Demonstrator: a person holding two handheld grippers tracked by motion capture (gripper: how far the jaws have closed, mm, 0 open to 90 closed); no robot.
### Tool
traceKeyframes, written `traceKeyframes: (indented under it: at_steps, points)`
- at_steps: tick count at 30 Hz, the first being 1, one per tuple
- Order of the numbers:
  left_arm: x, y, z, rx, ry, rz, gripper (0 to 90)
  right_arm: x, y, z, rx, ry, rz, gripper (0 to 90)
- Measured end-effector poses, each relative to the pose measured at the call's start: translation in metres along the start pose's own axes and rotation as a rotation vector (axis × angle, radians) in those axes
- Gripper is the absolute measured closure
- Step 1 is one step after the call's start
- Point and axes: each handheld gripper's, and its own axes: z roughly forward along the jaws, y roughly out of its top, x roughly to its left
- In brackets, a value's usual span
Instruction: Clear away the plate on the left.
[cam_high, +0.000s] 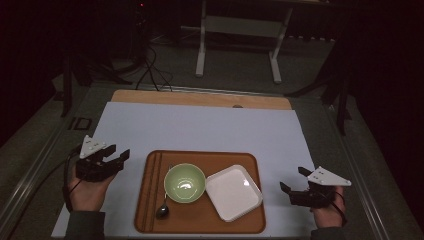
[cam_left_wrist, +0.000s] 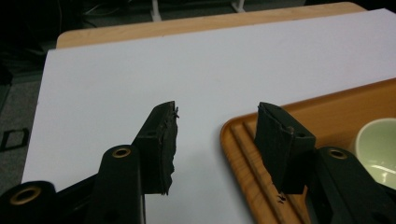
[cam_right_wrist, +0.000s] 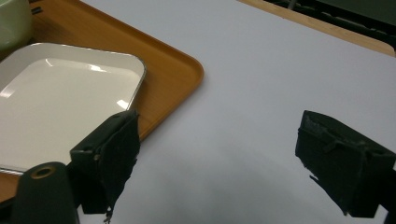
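I hold my left gripper (cam_high: 116, 156) just beside the left edge of the brown tray (cam_high: 150, 210). Its jaws are spread apart, and nothing is between them. In the left gripper view one jaw hangs over the tray's left rim and the other hangs over the white table sheet (cam_high: 200, 125).

My right gripper (cam_high: 294, 180) sits off the right side of the tray, a little apart from it. Its jaws are spread wide too, with nothing in them.

On the tray sit a green bowl (cam_high: 185, 183), a white square plate (cam_high: 234, 192) that seems to touch the bowl's right side, and a spoon (cam_high: 163, 206) by the bowl's lower left.

I think I am getting ready to grab the tray by its two sides. To do it well, I should line up each gripper so one jaw goes over the rim and one goes under it. Both sides should close at the same time. Then the tray stays flat and the bowl and plate do not slide.

My left hand (cam_high: 89, 192) rests low near the tray's left edge, pointing in toward it. My right hand (cam_high: 327, 212) rests low too, pointing toward the tray's right edge.
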Motion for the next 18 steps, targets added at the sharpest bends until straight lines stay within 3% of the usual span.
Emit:
traceKeyframes:
  at_steps: [12,18]
  points:
    - [0.012,-0.023,0.001,-0.005,0.017,0.009,49.1,-0.001,0.0,-0.001,-0.006,-0.004,0.003,13.7]
    - [0.024,-0.038,-0.003,-0.004,0.018,-0.025,48.7,0.0,0.0,0.0,-0.004,-0.004,0.004,13.7]
